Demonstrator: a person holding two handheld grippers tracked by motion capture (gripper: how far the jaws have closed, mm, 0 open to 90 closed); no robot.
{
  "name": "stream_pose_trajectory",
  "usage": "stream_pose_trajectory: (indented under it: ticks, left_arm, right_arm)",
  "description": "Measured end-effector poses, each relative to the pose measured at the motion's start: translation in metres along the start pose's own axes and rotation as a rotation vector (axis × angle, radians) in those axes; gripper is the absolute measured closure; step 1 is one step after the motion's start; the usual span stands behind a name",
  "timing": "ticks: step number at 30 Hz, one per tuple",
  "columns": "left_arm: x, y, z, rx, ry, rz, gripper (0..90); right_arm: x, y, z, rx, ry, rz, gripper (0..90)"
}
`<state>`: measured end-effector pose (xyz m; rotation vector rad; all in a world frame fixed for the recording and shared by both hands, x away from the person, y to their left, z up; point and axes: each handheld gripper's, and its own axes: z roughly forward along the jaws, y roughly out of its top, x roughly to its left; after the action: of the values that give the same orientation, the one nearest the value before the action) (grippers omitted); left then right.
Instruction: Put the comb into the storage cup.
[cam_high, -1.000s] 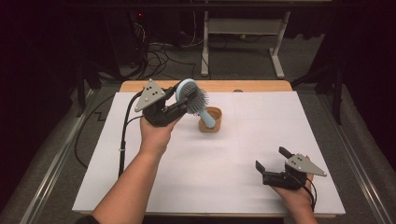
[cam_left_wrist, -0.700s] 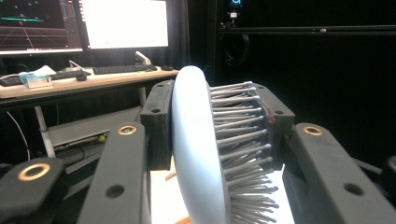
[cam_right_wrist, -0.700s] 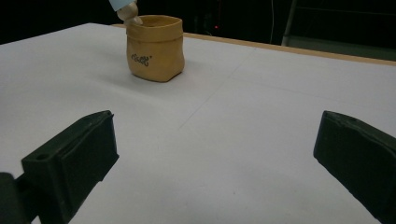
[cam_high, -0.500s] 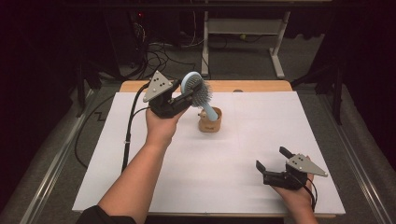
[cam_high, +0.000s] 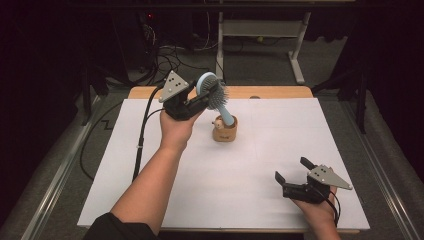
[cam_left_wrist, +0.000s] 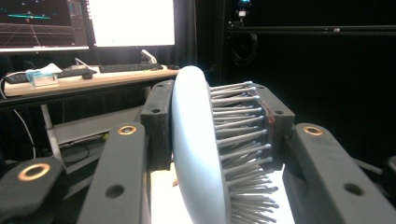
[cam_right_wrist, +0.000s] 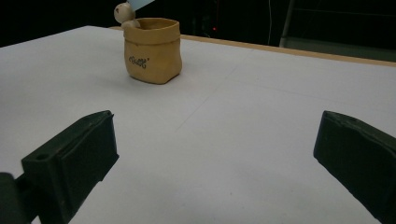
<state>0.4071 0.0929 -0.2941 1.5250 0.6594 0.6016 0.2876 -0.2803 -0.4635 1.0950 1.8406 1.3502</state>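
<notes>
While the left gripper (cam_high: 197, 102) is clenched on the head of the brush (cam_high: 214, 91), one pad on the smooth back and one on the bristles, the handle points down into the cup (cam_high: 224, 130), which stands on the white sheet (cam_high: 150, 165) near the far middle of the table. To do this step well, I think the hand must hold the brush steep and lower it slowly, so that the handle tip slides along the inner wall and does not push the light cup over. The small figure (cam_right_wrist: 124, 13) at the rim must not be hit. The right gripper (cam_high: 296, 181) rests near the front edge, jaws spread and holding nothing; it could steady the cup if it tilts.
</notes>
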Motion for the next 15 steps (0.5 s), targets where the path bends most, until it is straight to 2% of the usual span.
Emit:
stream_pose_trajectory:
  ticks: [9, 15]
  left_arm:
    - [0.006, 0.002, 0.013, 0.03, 0.01, 0.01, 57.2]
    - [0.01, -0.003, 0.02, 0.04, 0.013, -0.008, 57.2]
  right_arm:
    - [-0.002, 0.0, 0.0, 0.0, 0.004, 0.008, 0.2]
    - [-0.003, -0.001, 0.0, -0.003, 0.008, 0.017, 0.2]
